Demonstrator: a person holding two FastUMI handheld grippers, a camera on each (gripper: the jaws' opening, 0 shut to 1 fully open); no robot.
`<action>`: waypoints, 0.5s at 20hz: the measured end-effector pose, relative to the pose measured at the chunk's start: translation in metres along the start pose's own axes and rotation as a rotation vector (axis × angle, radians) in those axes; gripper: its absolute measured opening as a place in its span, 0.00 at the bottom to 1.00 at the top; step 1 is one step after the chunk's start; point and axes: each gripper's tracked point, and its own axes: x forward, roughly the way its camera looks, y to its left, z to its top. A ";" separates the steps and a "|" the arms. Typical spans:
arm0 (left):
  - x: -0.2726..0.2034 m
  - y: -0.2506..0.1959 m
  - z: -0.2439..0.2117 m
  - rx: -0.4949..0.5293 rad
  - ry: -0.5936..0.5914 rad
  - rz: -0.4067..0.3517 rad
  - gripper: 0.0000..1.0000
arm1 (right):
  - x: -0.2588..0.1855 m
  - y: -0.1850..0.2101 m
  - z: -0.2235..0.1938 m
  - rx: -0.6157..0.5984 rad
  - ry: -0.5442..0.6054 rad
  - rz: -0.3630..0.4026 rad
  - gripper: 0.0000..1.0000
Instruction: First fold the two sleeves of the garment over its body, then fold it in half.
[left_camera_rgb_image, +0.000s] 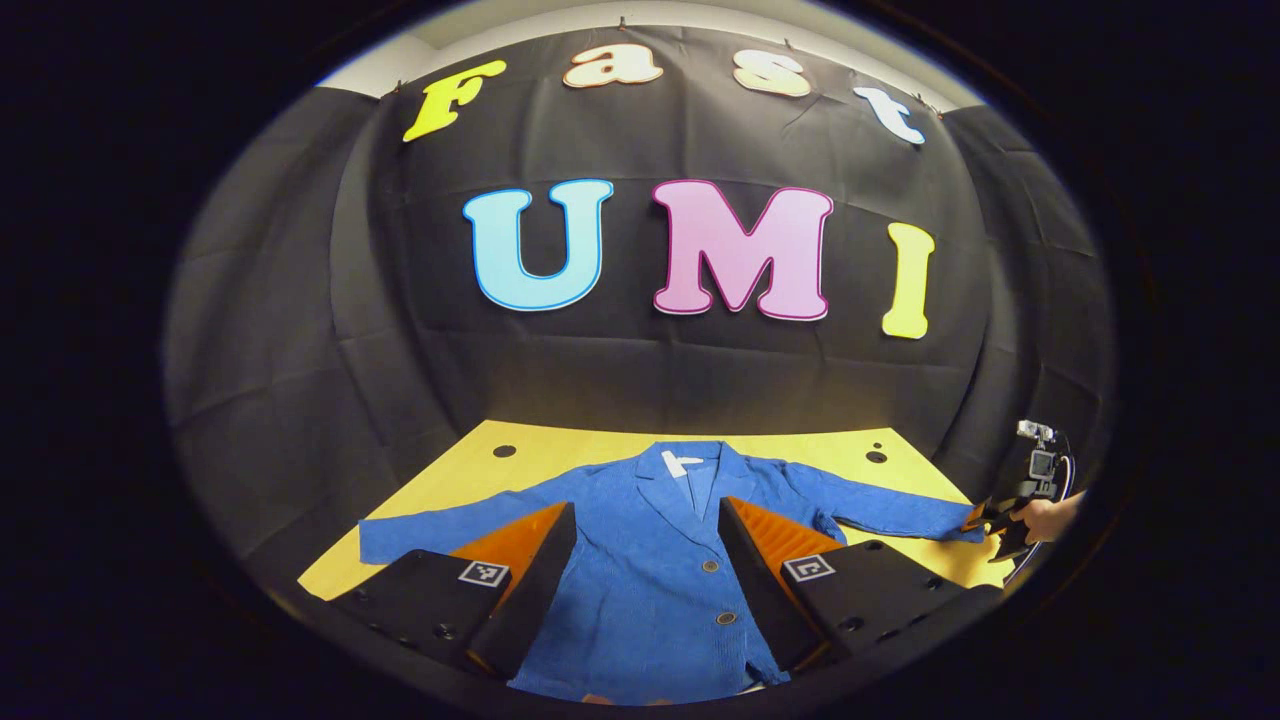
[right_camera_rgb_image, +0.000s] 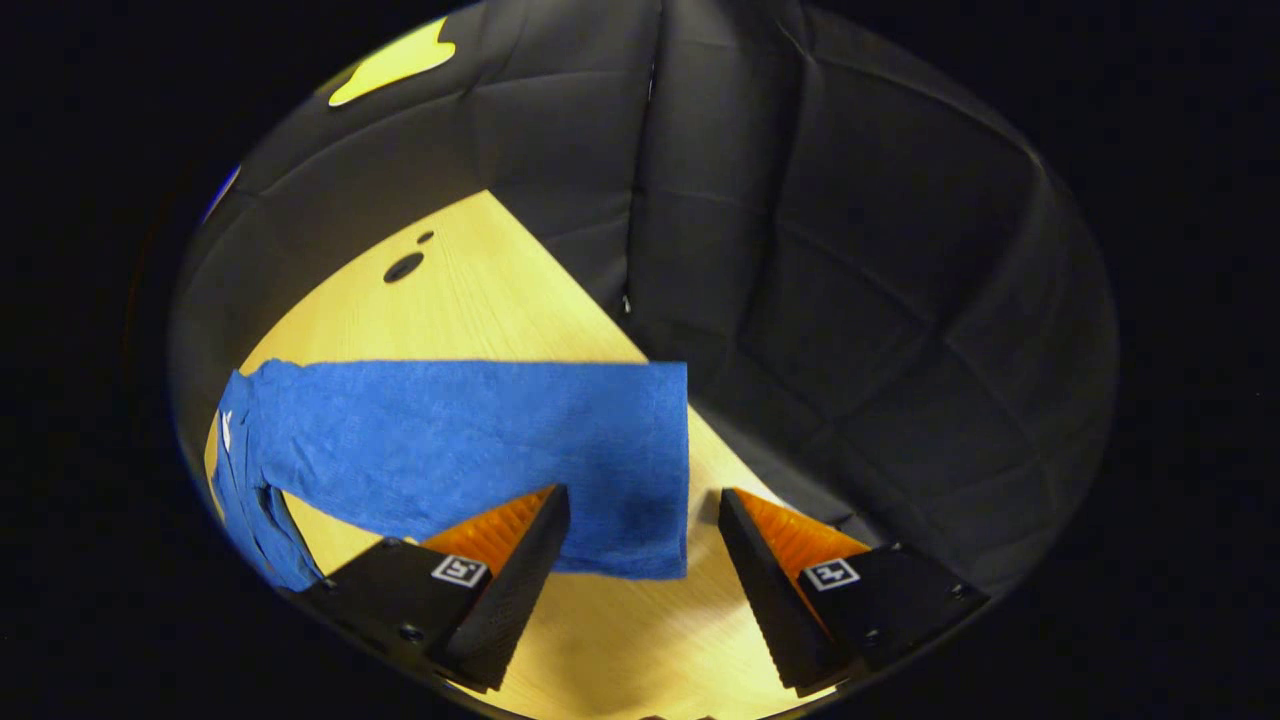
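Note:
A blue corduroy jacket (left_camera_rgb_image: 650, 560) lies flat and face up on the yellow table (left_camera_rgb_image: 560, 455), collar at the far side, both sleeves spread out sideways. My left gripper (left_camera_rgb_image: 647, 570) hovers open over the jacket's front, its fingers wide apart on either side of the buttons. My right gripper (right_camera_rgb_image: 635, 560) is open at the cuff of one sleeve (right_camera_rgb_image: 480, 450), the cuff's end lying between its fingers. In the left gripper view that right gripper (left_camera_rgb_image: 990, 525) sits at the far right sleeve end (left_camera_rgb_image: 900, 515), held by a hand (left_camera_rgb_image: 1045, 518).
The table has round holes (left_camera_rgb_image: 504, 451) near its back corners. Black cloth walls close in behind and beside it. Bare wood shows beyond the cuff, with the table's edge (right_camera_rgb_image: 600, 300) close by in the right gripper view.

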 end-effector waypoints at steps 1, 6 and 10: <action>0.000 -0.001 0.002 0.005 -0.007 0.000 0.82 | -0.001 0.002 0.001 -0.004 -0.009 -0.001 0.98; -0.006 0.002 0.001 -0.010 -0.013 0.016 0.82 | -0.003 0.024 -0.001 -0.054 -0.008 0.060 0.63; -0.016 0.010 -0.005 -0.006 0.003 0.032 0.82 | -0.003 0.033 0.004 -0.032 -0.007 0.084 0.08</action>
